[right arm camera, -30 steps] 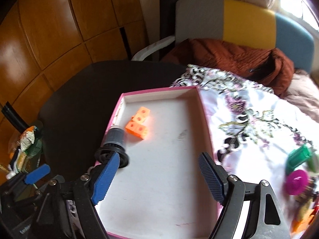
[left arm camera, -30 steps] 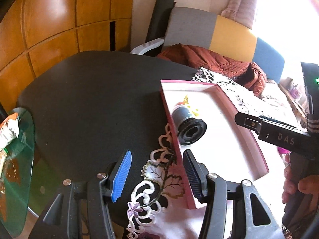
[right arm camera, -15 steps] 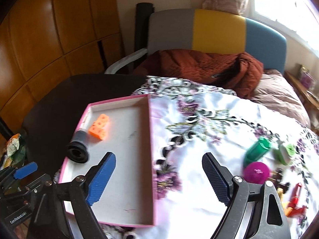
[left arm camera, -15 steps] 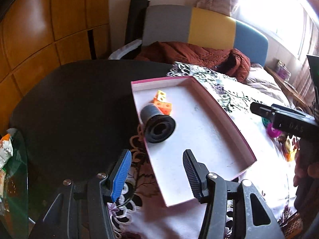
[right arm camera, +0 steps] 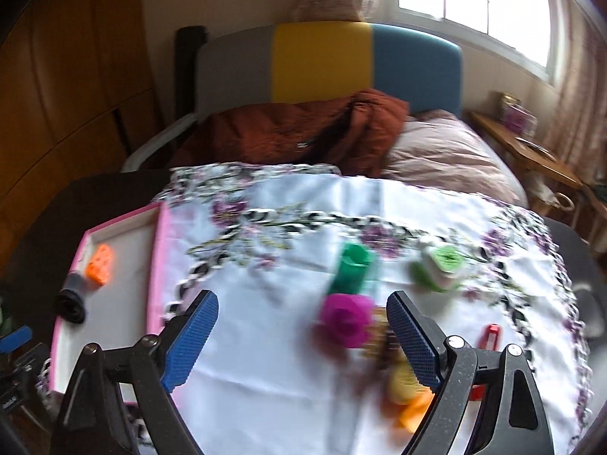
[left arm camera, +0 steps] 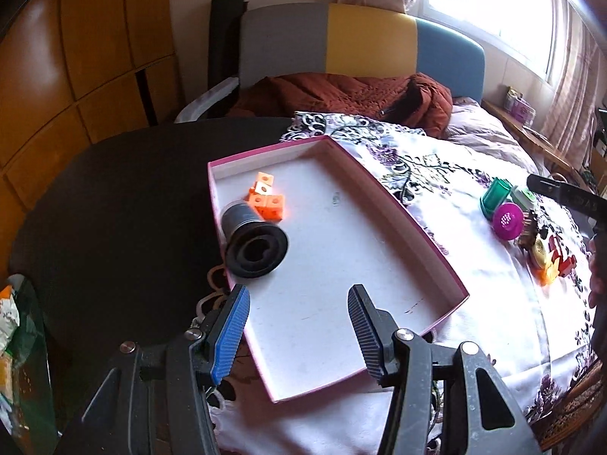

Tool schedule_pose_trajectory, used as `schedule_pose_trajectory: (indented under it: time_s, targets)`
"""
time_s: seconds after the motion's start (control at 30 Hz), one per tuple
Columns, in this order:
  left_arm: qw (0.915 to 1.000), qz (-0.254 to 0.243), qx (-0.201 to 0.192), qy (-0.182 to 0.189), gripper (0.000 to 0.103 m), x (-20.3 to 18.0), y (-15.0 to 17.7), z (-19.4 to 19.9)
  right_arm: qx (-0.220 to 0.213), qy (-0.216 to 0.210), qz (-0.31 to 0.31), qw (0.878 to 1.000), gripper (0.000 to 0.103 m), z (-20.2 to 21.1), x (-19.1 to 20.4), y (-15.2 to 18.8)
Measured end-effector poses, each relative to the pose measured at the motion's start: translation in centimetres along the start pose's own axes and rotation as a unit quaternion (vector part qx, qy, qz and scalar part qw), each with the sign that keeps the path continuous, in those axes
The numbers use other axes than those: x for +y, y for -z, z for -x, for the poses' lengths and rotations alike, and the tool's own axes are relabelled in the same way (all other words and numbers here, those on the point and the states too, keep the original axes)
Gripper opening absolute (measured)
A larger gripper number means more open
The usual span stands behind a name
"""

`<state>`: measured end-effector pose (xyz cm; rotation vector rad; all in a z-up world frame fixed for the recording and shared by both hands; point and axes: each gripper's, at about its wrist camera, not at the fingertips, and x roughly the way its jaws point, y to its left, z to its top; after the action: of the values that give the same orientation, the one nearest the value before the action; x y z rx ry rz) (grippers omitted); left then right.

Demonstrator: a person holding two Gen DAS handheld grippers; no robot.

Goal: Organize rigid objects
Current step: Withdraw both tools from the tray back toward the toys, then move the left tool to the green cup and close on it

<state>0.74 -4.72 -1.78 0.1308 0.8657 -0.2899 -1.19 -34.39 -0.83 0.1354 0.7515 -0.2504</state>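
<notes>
Both grippers have nothing in them right now. The left gripper (left arm camera: 297, 331) sits with its jaws wide apart over the near end of the pink tray (left arm camera: 383, 195), nothing between them. The right gripper (right arm camera: 301, 335) has its jaws opening, already very wide, and the magenta cap (right arm camera: 347, 318) shows in the gap between the fingers, but the pads aren't on it.

Where stuff is: the tray already holds the black spool (left arm camera: 255, 244) at its 9 o'clock side with the orange blocks (left arm camera: 265, 199) touching it just behind. The loose pile is on the floral cloth (right arm camera: 288, 227) at about 3 o'clock from the tray: green box (right arm camera: 351, 267), white-green piece (right arm camera: 440, 267), red bit (right arm camera: 491, 337) and some yellow and orange bits I can't identify.

What could go wrong, I reckon: that pile is packed tight. Closing on the cap could catch the brownish thing beside it or knock the green box, since they're touching or close to it. The cloth could bunch up too.

View differences: the right view is smeared with blur, so the pile reads badly there. The left view shows the pile sharp, the whole tray floor, and the tip of the right gripper at its 3 o'clock edge. Only the right view shows the white-green piece face-on and the red bit clearly apart from the rest.
</notes>
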Motion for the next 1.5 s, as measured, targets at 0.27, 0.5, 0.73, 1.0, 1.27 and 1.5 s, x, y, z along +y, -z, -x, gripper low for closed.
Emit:
schedule_pose_trajectory:
  time_s: [0.27, 0.5, 0.73, 1.0, 1.27, 1.5]
  targets:
    - [0.9995, -0.028, -0.001, 0.014, 0.055, -2.7, -1.1, -0.5, -0.010, 0.057, -0.051, 0.997, 0.093, 0.9, -6.9, 0.2]
    - [0.9982, -0.055, 0.005, 0.025, 0.055, -5.3, -1.6, -1.1, -0.018, 0.089, -0.105, 0.990, 0.094, 1.0, -11.6, 0.5]
    - [0.9963, -0.073, 0.015, 0.043, 0.055, -7.7, -2.3, -2.1, -0.026, 0.097, -0.177, 0.979, 0.094, 1.1, -14.8, 1.2]
    - [0.9883, -0.098, 0.046, 0.107, 0.055, -12.5, -3.2, -4.2, -0.020, 0.101, -0.298, 0.949, 0.094, 1.3, -19.4, 2.8]
    - [0.9751, -0.144, 0.069, 0.154, 0.055, -18.4, -4.0, -6.2, -0.008, 0.083, -0.332, 0.940, 0.094, 0.8, -20.5, 3.3]
    - [0.9645, -0.154, 0.074, 0.202, 0.055, -21.6, -4.8, -6.6, 0.003, 0.070, -0.338, 0.939, 0.094, 0.4, -20.6, 3.5]
